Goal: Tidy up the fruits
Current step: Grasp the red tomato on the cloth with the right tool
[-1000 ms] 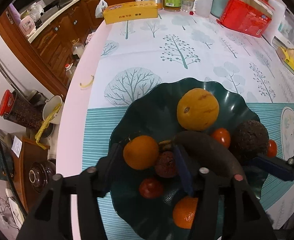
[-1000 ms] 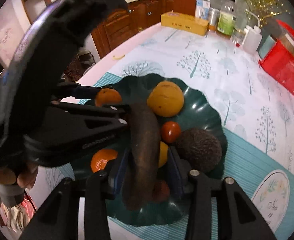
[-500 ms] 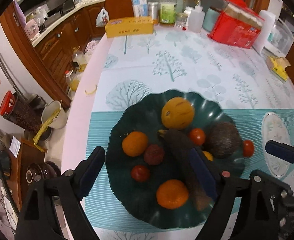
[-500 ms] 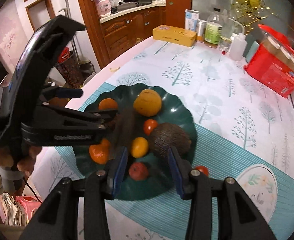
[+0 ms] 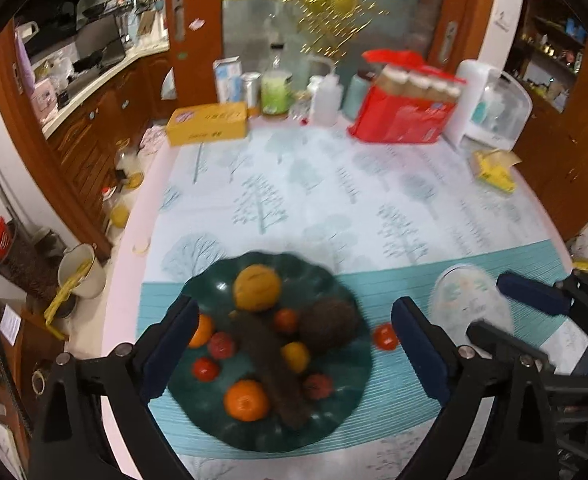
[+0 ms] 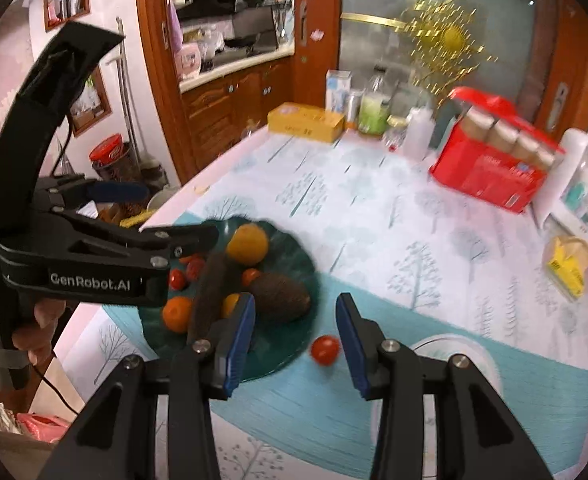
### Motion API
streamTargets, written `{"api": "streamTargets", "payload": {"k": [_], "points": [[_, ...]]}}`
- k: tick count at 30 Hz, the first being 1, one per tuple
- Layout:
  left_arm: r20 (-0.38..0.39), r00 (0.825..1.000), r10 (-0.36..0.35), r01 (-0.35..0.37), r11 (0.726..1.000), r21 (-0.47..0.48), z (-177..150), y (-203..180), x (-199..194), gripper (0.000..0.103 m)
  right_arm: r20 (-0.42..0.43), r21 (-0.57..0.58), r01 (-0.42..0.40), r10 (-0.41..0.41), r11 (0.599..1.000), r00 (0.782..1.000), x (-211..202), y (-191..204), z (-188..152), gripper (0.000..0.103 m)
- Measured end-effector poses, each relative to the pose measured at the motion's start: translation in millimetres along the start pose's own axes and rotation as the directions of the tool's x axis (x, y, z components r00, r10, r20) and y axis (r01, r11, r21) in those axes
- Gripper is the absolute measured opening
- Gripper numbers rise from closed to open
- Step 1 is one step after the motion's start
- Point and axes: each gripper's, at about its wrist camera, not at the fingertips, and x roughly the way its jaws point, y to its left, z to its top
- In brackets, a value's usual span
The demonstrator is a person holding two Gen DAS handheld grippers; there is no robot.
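The left gripper (image 5: 294, 330) hangs above the dark green scalloped glossy plate (image 5: 345, 376); its jaws have just been opening and stand wide apart with nothing between them. On the plate, left to right, lie smooth round oranges (image 5: 246, 400), small glossy red tomatoes (image 5: 205, 368), a long dark brown rough-skinned banana (image 5: 270, 364), a dimpled yellow-orange round fruit (image 5: 257, 287) and a rough brown oval avocado (image 5: 327, 324). Most fruit looks gathered, so the loading step seems nearly done. One small red cherry tomato (image 6: 325, 349) sits on the striped teal cloth of the desk (image 5: 373, 184), just beside the plate. The right gripper (image 6: 294, 334) hovers near it, jaws partly apart and empty; the next move likely needs a soft pinch, since it can roll
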Motion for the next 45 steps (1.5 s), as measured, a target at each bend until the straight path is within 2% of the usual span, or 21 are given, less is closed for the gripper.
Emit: {"api": "streamTargets", "payload": {"k": [5, 8, 11, 17, 19, 21, 31, 37, 41, 45], "points": [[0.058, 0.998, -0.029, 0.028, 0.999, 0.016, 11.1, -24.8, -15.6, 0.102, 0.064, -0.005, 0.057, -0.057, 0.998, 0.996, -31.3, -28.7, 8.0, 0.043], [0.056, 0.997, -0.047, 0.046, 0.999, 0.018, 13.9, -39.4, -14.5, 0.102, 0.060, -0.009, 0.075, -0.074, 0.997, 0.995, -33.3, -47.4, 6.6, 0.043], [0.035, 0.998, -0.058, 0.057, 0.998, 0.021, 12.7, -51.7, -5.2, 0.102, 0.021, -0.023, 0.100, -0.100, 0.995, 0.995, -17.7, -61.2, 0.7, 0.043], [-0.027, 0.999, -0.022, 0.023, 0.999, 0.033, -0.6, -61.8, 20.9, 0.102, -0.045, -0.046, 0.039, -0.041, 0.998, 0.998, 26.3, -70.8, -27.1, 0.043], [-0.059, 0.998, -0.011, 0.013, 1.000, 0.025, -6.0, -60.1, 33.2, 0.102, -0.073, -0.039, -0.011, 0.008, 0.999, 0.997, 43.9, -72.2, -39.0, 0.043], [-0.088, 0.996, -0.001, 0.002, 1.000, 0.009, -11.9, -57.3, 45.9, 0.102, -0.093, -0.034, -0.065, 0.061, 0.997, 0.994, 59.2, -73.1, -50.1, 0.043], [-0.174, 0.985, 0.023, -0.032, 0.998, -0.049, -35.5, -48.1, 79.8, 0.102, -0.164, -0.141, -0.224, 0.200, 0.964, 0.966, 111.4, -54.9, -78.1, 0.043], [-0.192, 0.981, 0.041, -0.058, 0.995, -0.084, -43.4, -43.9, 87.3, 0.102, -0.202, -0.167, -0.251, 0.216, 0.953, 0.955, 139.8, -50.3, -82.6, 0.043], [-0.195, 0.979, 0.061, -0.081, 0.992, -0.092, -46.2, -41.6, 89.6, 0.102, -0.200, -0.152, -0.296, 0.264, 0.943, 0.944, 149.1, -49.4, -82.1, 0.043], [-0.200, 0.977, 0.081, -0.104, 0.989, -0.108, -47.3, -38.9, 89.4, 0.102, -0.200, -0.158, -0.296, 0.263, 0.942, 0.944, 158.1, -43.4, -82.3, 0.043]]}}
